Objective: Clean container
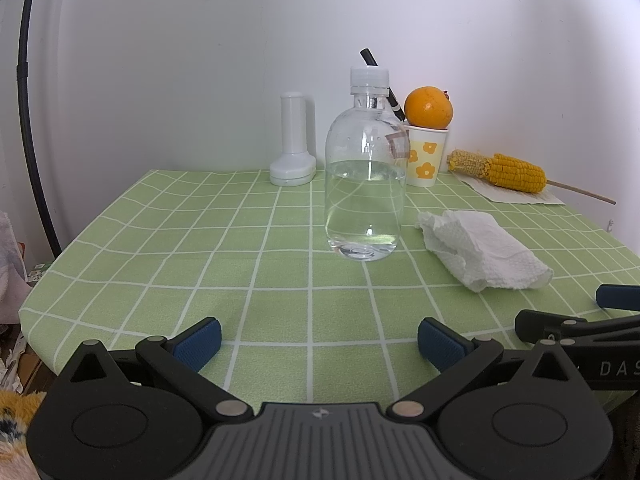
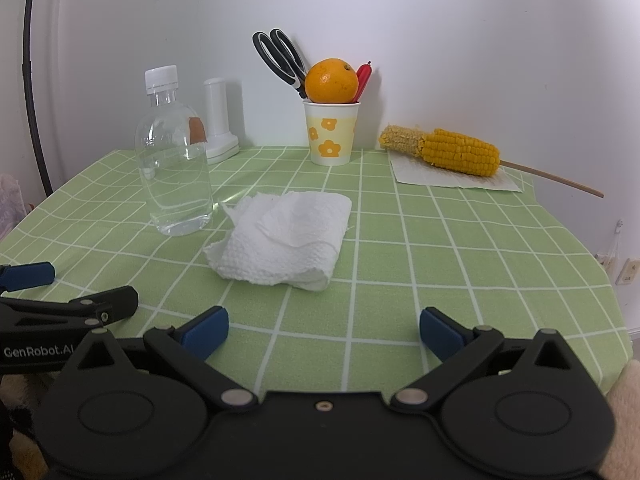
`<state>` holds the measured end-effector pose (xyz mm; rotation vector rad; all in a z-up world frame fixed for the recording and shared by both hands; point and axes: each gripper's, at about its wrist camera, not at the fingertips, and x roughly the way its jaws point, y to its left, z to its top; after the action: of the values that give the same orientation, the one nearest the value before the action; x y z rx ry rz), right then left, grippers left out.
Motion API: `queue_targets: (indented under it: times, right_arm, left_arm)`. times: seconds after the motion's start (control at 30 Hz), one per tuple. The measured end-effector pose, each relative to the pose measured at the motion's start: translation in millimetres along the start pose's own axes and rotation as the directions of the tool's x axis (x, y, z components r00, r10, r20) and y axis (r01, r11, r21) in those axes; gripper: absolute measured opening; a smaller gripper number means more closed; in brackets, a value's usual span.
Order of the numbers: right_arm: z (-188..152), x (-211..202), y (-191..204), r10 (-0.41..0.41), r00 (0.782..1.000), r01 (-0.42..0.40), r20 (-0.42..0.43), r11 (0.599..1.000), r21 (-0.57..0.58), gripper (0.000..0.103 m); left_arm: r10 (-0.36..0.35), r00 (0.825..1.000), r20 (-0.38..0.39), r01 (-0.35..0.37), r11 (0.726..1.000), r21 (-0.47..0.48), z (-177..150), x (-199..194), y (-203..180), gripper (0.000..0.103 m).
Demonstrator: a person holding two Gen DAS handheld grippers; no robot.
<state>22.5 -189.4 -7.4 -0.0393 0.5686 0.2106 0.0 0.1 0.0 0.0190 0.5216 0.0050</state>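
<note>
Desk cloth (image 2: 440,264) light green with white grid lines. Bottle (image 2: 174,160) clear with white cap and brown patch. Paper towel (image 2: 284,236) white. Paper cup (image 2: 331,132) white with yellow band and orange flowers. Orange (image 2: 331,81) orange, corn cob (image 2: 452,152) yellow, scissors (image 2: 280,56) black-handled.

Your table (image 2: 480,280) carries the bottle (image 2: 174,152) left, tissue (image 2: 284,236) beside it, far: cup (image 2: 331,134), corn (image 2: 452,152), white holder (image 2: 218,120).
</note>
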Motion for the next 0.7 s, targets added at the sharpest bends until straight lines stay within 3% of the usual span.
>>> queue_targets:
  times: [0.7]
  right_arm:
    - [0.5, -1.4, -0.4, 0.003, 1.000, -0.003, -0.001, 1.000, -0.001, 0.103]
  left_arm:
    - [0.001, 1.000, -0.001, -0.001, 1.000, 0.000, 1.4, 0.5, 0.6, 0.103]
